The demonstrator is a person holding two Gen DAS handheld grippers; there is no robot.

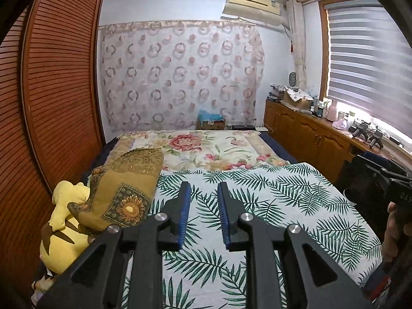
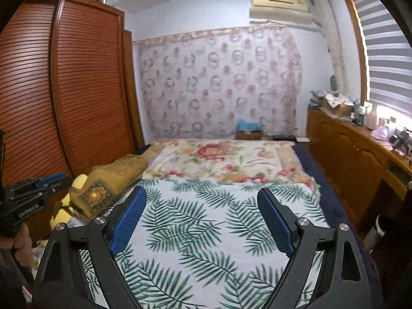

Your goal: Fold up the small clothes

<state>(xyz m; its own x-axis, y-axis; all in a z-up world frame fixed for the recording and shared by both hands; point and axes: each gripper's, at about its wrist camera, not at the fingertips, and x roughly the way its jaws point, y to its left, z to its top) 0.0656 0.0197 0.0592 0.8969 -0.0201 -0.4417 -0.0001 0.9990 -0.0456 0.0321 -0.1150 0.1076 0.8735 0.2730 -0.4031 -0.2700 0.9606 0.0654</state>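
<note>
At the far left, one yellow plush toy [image 1: 65,219] is lying against the wardrobe side of the bed [image 1: 257,193], and one ochre patterned cloth [image 1: 123,188], seemingly the small garment to fold, is lying draped over it and onto the palm-leaf sheet. It is looking soft, light and limp, so it will likely sag and slide rather than hold a shape; taking it by a hemmed edge or two corners seems the safest hold. No other garment is showing. Moving right, the left claw [image 1: 204,188] is hovering over the sheet with its blue pads a narrow gap apart, gripping nothing. Further right, the right claw [image 2: 202,193] is standing spread wide and empty above the same sheet. Both claws are sitting well clear of the cloth.
</note>
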